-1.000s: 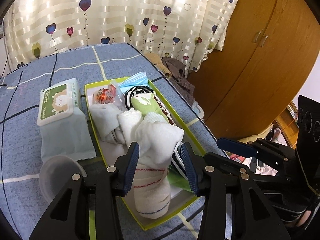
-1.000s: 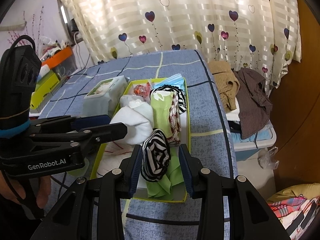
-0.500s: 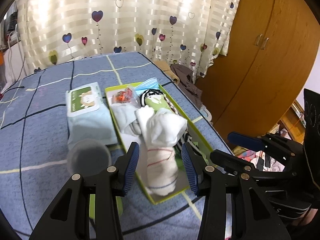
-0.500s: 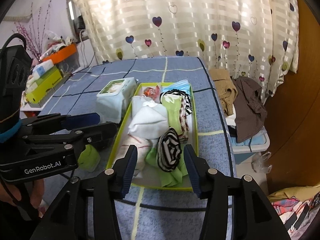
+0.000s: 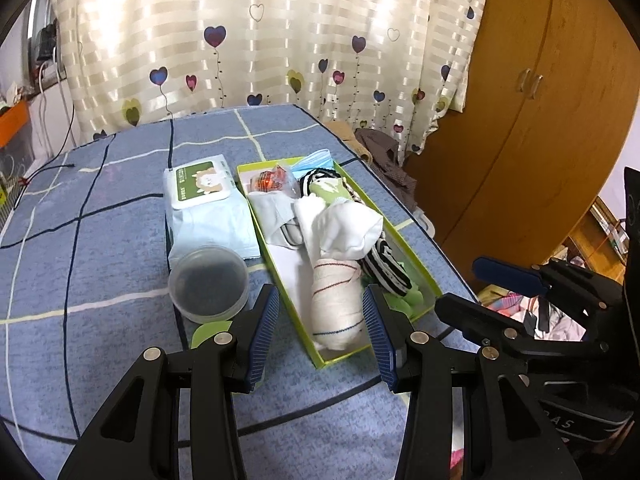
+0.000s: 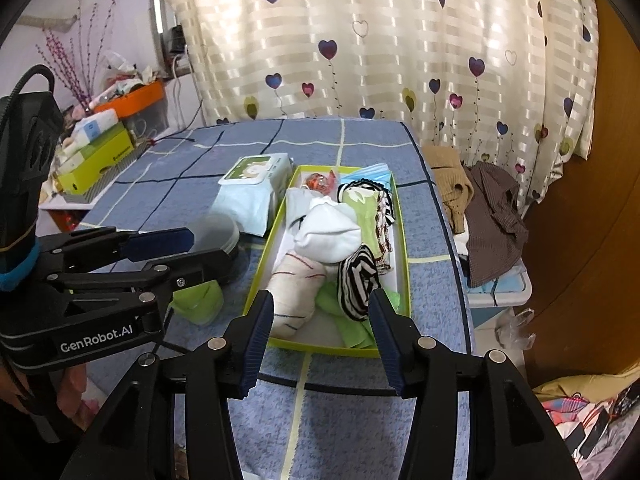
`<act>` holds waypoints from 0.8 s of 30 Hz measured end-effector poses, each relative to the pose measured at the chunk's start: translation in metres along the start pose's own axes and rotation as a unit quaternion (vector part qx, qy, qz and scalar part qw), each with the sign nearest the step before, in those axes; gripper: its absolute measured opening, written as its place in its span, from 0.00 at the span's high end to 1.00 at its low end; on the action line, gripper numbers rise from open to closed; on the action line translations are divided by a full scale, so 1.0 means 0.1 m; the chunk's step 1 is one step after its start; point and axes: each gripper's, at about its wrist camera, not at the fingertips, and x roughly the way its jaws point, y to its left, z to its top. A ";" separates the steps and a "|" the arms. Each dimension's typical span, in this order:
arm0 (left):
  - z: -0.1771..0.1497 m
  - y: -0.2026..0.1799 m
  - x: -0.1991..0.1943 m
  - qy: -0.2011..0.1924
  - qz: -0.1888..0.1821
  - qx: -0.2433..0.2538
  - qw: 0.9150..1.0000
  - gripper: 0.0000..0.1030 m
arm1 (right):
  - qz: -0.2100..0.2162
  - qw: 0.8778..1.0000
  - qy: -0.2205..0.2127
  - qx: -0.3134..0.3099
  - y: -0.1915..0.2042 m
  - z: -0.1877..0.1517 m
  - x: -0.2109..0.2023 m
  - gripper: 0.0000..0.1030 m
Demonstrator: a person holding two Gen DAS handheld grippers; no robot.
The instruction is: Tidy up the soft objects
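A blue checked bed (image 5: 120, 248) carries a green-rimmed tray (image 5: 400, 236), a wipes pack (image 5: 204, 204), a lidded tub (image 5: 208, 280) and a black cable (image 5: 48, 168).

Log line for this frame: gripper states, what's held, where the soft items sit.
left gripper: open, empty | right gripper: open, empty | rolled socks, striped roll: lying in green tray

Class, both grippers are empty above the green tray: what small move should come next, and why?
Probably lower the right gripper onto the striped black-and-white roll and nudge it flat: it sits atop loose green cloth near the tray edge.
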 end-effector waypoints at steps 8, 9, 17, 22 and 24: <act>-0.07 0.02 -0.10 -0.005 0.007 -0.004 1.000 0.56 | 0.000 1.000 -0.002 -0.004 0.07 -0.04 -0.05 0.52; -0.07 0.02 -0.11 -0.005 0.008 -0.006 1.000 0.56 | 0.000 1.000 -0.002 -0.004 0.07 -0.04 -0.05 0.52; -0.11 0.04 -0.16 -0.012 0.022 -0.009 1.000 0.56 | 0.000 1.000 0.000 -0.006 0.15 -0.08 -0.06 0.52; -0.12 0.06 -0.13 -0.009 0.030 -0.012 0.999 0.56 | 0.001 1.000 0.001 -0.005 0.15 -0.08 -0.06 0.52; -0.14 0.06 -0.13 -0.009 0.032 -0.012 0.999 0.56 | 0.001 1.000 0.002 -0.006 0.17 -0.08 -0.06 0.52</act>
